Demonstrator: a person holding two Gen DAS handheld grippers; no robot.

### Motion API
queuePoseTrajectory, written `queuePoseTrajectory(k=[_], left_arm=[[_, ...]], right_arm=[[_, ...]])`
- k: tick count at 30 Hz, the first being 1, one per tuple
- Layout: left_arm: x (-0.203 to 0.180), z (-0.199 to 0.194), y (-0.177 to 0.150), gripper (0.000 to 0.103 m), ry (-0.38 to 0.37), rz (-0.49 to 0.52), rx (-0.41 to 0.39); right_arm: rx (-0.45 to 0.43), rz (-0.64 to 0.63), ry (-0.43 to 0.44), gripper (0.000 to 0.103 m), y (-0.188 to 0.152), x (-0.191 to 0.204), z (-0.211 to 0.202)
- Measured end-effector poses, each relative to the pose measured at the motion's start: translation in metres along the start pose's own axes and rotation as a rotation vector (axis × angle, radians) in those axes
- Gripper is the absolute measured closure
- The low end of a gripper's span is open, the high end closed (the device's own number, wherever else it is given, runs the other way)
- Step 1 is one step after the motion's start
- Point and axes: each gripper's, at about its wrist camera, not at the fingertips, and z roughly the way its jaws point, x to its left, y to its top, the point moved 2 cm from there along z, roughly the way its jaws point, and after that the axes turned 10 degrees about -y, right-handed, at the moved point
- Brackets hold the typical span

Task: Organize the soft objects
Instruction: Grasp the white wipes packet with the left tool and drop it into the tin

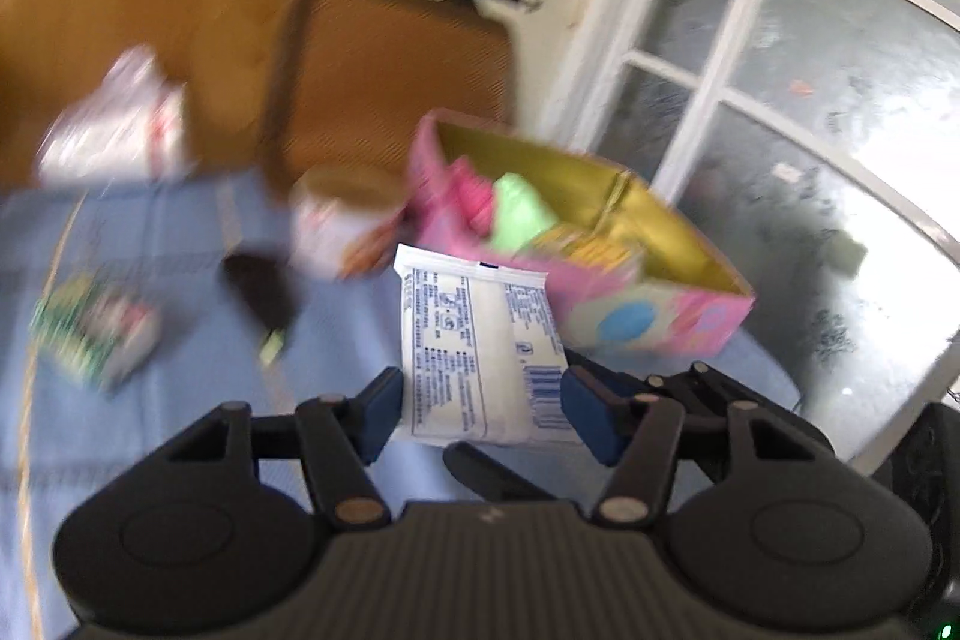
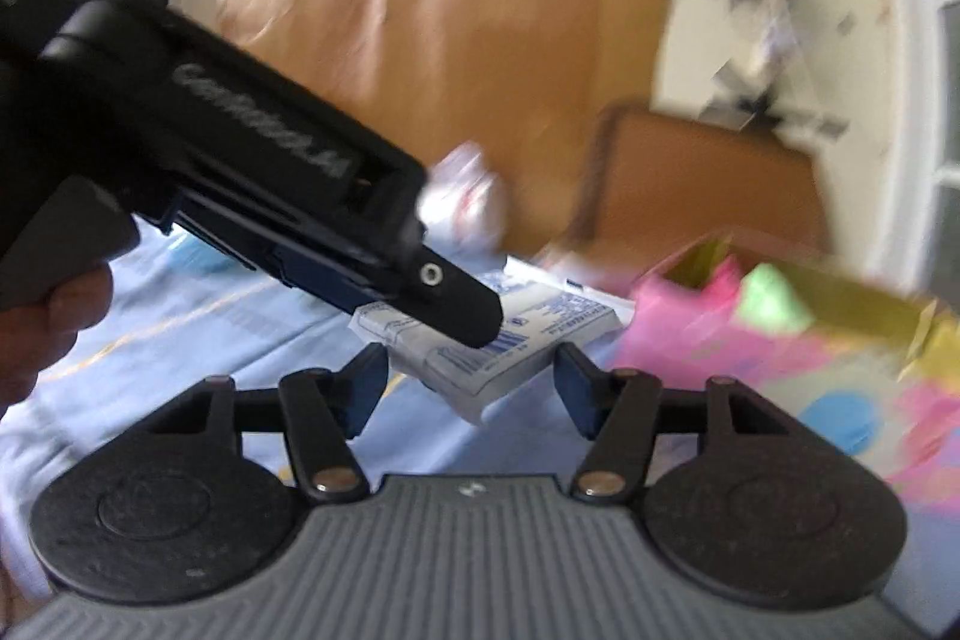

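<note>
Blue cloth (image 1: 150, 244) covers our bed. Our left fingers (image 1: 483, 403) squeeze a white packet (image 1: 474, 346), lifted near the pink box (image 1: 654, 322). Our right fingers (image 2: 468, 388) are open, holding nothing.

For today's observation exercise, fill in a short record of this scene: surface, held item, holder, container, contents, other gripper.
surface: blue cloth
held item: white packet, printed with blue text
holder: left gripper, pads on the packet's sides
container: pink box, open, gold lining
contents: pink and green soft items
other gripper: right gripper, open, empty
</note>
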Motion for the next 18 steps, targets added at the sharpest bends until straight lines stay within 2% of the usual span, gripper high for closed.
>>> queuePoseTrajectory(k=[3, 9, 11, 13, 15, 16, 18], left_arm=[[-0.024, 0.026, 0.027, 0.045, -0.021, 0.089, -0.015], [-0.059, 0.097, 0.071, 0.043, -0.069, 0.166, -0.008], [-0.066, 0.119, 0.082, 0.035, -0.053, 0.186, -0.009], [-0.067, 0.14, 0.088, 0.035, -0.007, 0.191, 0.008], [-0.06, 0.146, 0.087, 0.035, 0.015, 0.145, 0.025], [-0.054, 0.142, 0.083, 0.035, 0.0, 0.12, 0.026], [-0.045, 0.128, 0.071, 0.035, 0.003, 0.123, 0.02]], right_arm=[[-0.045, 0.022, -0.084, 0.04, 0.011, -0.029, 0.002], [-0.046, 0.092, -0.232, 0.04, 0.021, -0.093, 0.024], [-0.039, 0.111, -0.272, 0.039, 0.023, -0.115, 0.04], [-0.012, 0.091, -0.347, 0.039, 0.021, -0.134, 0.066], [0.064, 0.064, -0.476, 0.039, 0.014, -0.152, 0.093], [0.092, 0.089, -0.495, 0.039, 0.011, -0.161, 0.101], [0.078, 0.169, -0.471, 0.039, 0.006, -0.171, 0.094]])
